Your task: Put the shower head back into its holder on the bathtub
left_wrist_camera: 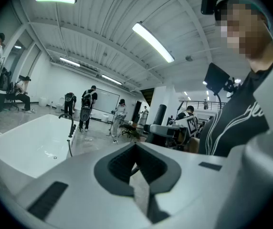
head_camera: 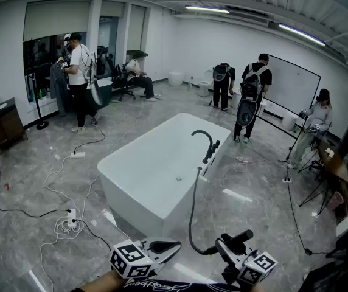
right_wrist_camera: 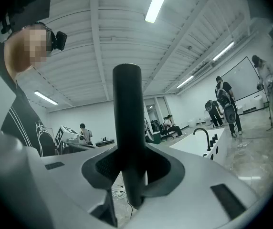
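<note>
A white bathtub (head_camera: 156, 169) stands in the middle of the grey floor, with a black curved faucet (head_camera: 205, 140) and black fittings (head_camera: 213, 151) on its right rim. From that rim a black hose (head_camera: 192, 212) runs down to the black shower head (head_camera: 238, 239), a straight stick. My right gripper (head_camera: 227, 247) is shut on it, well short of the tub. In the right gripper view the shower head (right_wrist_camera: 128, 128) stands upright between the jaws of the right gripper (right_wrist_camera: 129, 175), with the faucet (right_wrist_camera: 202, 133) far off. My left gripper (head_camera: 175, 246) is shut and empty; the left gripper (left_wrist_camera: 136, 168) shows its jaws meeting.
Several people stand or sit around the room's far side. Cables and power strips (head_camera: 70, 215) lie on the floor left of the tub. A whiteboard (head_camera: 292, 84) and tripods (head_camera: 311, 187) stand at the right, a dark cabinet (head_camera: 2, 125) at the left.
</note>
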### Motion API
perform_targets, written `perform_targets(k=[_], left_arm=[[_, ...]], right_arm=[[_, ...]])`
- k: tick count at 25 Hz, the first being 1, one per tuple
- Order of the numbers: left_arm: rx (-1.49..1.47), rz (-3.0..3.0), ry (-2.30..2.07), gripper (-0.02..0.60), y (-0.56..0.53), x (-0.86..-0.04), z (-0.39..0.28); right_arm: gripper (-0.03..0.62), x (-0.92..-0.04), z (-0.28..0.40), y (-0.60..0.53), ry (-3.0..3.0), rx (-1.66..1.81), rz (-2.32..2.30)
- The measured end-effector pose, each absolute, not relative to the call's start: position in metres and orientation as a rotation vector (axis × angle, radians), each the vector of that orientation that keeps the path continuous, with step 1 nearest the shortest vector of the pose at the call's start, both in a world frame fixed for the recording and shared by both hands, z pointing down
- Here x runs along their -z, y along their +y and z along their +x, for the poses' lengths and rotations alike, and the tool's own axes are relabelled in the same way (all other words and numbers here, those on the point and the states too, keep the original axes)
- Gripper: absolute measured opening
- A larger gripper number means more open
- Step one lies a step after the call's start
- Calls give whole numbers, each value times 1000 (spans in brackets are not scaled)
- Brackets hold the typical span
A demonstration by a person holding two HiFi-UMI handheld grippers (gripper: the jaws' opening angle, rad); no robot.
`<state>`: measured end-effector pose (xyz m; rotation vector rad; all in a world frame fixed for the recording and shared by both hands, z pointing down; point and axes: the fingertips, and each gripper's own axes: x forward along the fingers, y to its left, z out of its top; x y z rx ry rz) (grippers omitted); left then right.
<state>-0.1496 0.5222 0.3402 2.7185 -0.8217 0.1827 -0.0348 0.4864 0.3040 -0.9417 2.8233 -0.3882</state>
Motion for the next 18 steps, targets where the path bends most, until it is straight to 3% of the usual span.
perform_targets(k=[18], left_arm=[[-170, 2798, -699, 5, 532, -338, -76]], right_arm=[[121, -304, 30, 487, 2827, 368, -926]])
